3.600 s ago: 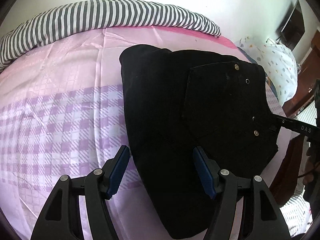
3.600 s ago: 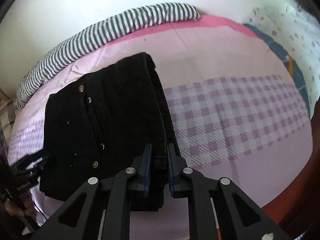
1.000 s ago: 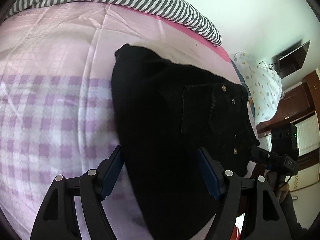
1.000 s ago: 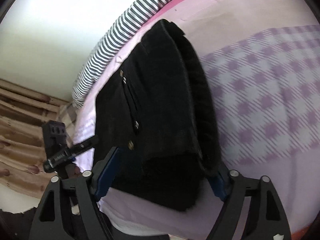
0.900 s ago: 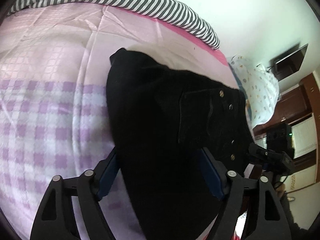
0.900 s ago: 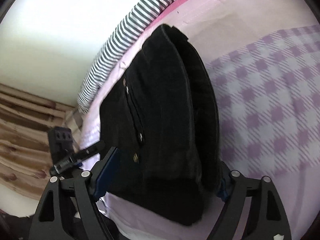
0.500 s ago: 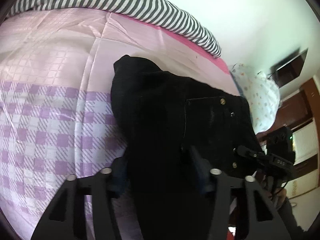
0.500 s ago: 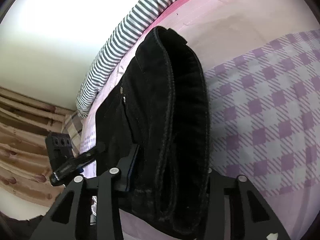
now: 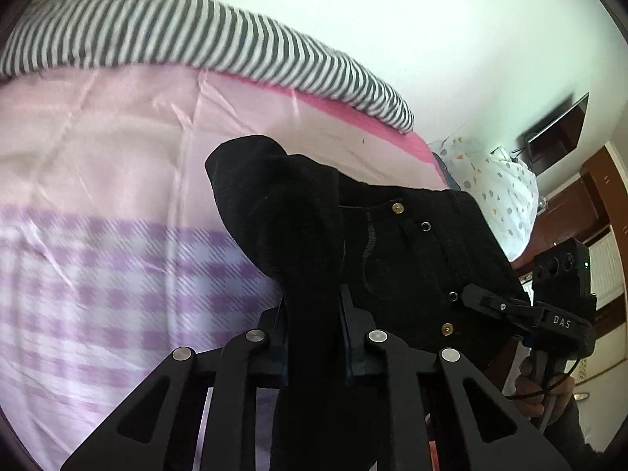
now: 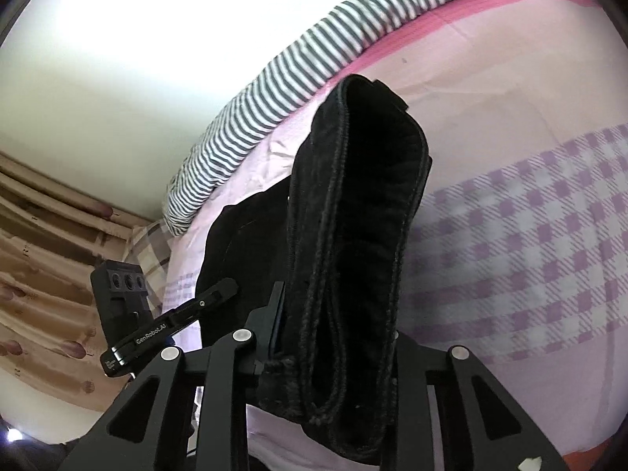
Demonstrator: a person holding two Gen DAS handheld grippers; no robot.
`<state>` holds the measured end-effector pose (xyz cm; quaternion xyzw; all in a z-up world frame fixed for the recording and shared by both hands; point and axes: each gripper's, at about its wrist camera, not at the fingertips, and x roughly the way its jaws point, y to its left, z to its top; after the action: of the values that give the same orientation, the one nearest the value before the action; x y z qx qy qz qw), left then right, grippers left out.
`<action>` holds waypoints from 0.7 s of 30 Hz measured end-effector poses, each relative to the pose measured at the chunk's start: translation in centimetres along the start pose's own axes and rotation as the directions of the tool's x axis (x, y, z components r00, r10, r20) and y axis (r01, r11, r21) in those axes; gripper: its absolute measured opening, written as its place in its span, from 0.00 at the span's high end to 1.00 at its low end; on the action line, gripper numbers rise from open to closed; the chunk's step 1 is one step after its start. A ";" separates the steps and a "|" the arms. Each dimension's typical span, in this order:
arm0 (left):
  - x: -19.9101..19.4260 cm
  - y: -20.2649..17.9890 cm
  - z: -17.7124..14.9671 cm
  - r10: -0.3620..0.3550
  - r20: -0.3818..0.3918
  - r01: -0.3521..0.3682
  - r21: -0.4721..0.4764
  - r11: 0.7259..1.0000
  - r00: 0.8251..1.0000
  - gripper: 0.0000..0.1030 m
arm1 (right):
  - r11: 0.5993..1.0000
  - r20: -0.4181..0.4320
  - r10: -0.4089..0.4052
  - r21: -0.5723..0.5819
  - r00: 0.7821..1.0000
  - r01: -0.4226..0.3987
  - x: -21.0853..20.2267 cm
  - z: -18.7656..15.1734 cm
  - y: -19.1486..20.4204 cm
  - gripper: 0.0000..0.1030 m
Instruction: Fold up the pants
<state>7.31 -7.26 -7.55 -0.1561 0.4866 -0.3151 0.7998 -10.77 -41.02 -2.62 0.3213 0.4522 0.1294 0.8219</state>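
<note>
Both tools, left and right, clamp folded pants.

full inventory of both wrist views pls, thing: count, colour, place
pants: 1, black, folded, lifted off the bed between both grippers
bedsheet: 1, pink with purple check, under the pants
striped bedding: 1, grey-white, along the wall
dotted pillow: 1, white, far right
curtain: 1, brown, left in right wrist view
left gripper: 1, black, jaws shut on pants
right gripper: 1, black, jaws shut on pants
</note>
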 end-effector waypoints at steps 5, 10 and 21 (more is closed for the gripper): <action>-3.9 2.6 2.3 0.075 0.038 -0.075 0.023 0.997 0.996 0.82 | 0.998 -0.020 0.052 -0.018 0.998 -0.052 3.5 1.3 3.3 0.75; -7.4 7.3 4.6 0.165 0.076 -0.166 0.007 0.986 0.983 0.82 | 0.993 -0.066 0.107 -0.041 0.992 -0.110 9.5 3.1 7.6 0.75; -9.7 16.1 8.9 0.282 0.088 -0.281 -0.029 0.959 0.955 0.82 | 0.989 -0.143 0.137 -0.033 0.980 -0.143 20.3 5.2 13.0 0.75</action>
<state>17.63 10.71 -5.67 -0.1059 0.4693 -0.1867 0.8565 5.88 -23.04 -5.63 0.3245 0.4825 0.2189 0.7836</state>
